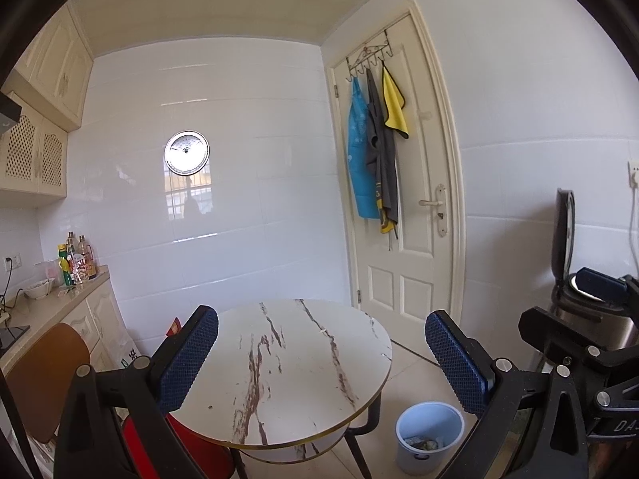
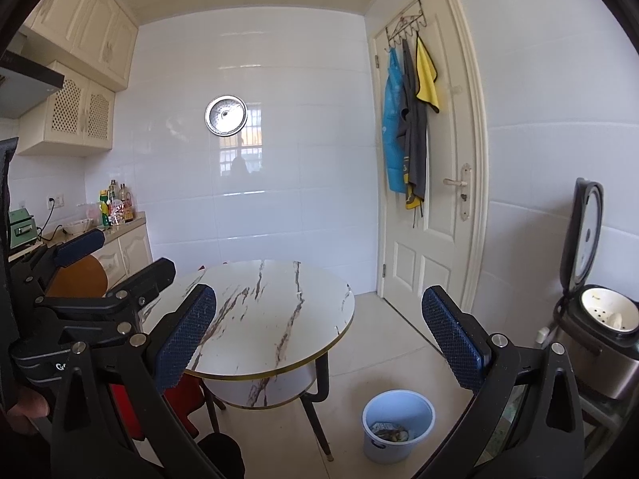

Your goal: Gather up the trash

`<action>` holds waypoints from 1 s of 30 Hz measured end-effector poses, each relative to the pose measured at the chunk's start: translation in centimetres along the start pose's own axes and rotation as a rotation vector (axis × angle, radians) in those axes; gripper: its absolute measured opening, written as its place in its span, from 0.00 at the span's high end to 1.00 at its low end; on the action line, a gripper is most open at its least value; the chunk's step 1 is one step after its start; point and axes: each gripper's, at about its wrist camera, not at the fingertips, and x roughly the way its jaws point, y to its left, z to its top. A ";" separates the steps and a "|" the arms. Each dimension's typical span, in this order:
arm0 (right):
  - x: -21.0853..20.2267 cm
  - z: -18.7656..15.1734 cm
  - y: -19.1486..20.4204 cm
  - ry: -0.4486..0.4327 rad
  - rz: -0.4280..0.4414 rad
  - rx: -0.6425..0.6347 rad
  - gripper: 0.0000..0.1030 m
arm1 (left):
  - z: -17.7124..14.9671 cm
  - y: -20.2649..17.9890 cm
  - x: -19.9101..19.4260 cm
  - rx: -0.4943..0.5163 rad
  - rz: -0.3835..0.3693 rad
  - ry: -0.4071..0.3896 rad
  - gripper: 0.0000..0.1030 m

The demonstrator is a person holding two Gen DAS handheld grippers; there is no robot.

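Observation:
A light blue trash bin (image 1: 429,437) stands on the floor to the right of a round marble-patterned table (image 1: 287,367); it holds some crumpled trash. It also shows in the right wrist view (image 2: 397,425), beside the table (image 2: 271,315). My left gripper (image 1: 319,359) is open and empty, held above the near side of the table. My right gripper (image 2: 317,333) is open and empty, above the table's near right edge. The left gripper shows at the left of the right wrist view (image 2: 116,267). I see no loose trash on the tabletop.
A brown chair (image 1: 44,375) and a red stool (image 2: 179,399) stand left of the table. A counter (image 1: 48,303) with bottles runs along the left wall. An open rice cooker (image 2: 599,327) sits at the right. A white door (image 2: 431,183) with hanging cloths is behind.

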 end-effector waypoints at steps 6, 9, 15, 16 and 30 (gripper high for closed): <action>0.2 -0.1 0.0 0.011 0.001 0.001 0.00 | -0.1 -0.3 0.4 0.011 0.001 0.006 0.00; 0.2 -0.2 0.0 0.011 0.002 0.005 0.00 | 0.0 -0.3 0.5 0.013 0.003 0.003 0.00; 0.1 -0.2 0.0 0.006 -0.002 0.007 0.00 | -0.1 0.5 0.7 0.015 0.001 0.000 0.00; 0.1 -0.3 0.0 0.007 -0.002 0.007 0.00 | -0.1 0.6 0.8 0.016 0.001 0.001 0.00; 0.4 -0.3 -0.1 0.014 0.001 0.011 0.00 | -0.4 2.1 1.3 0.024 -0.005 -0.003 0.00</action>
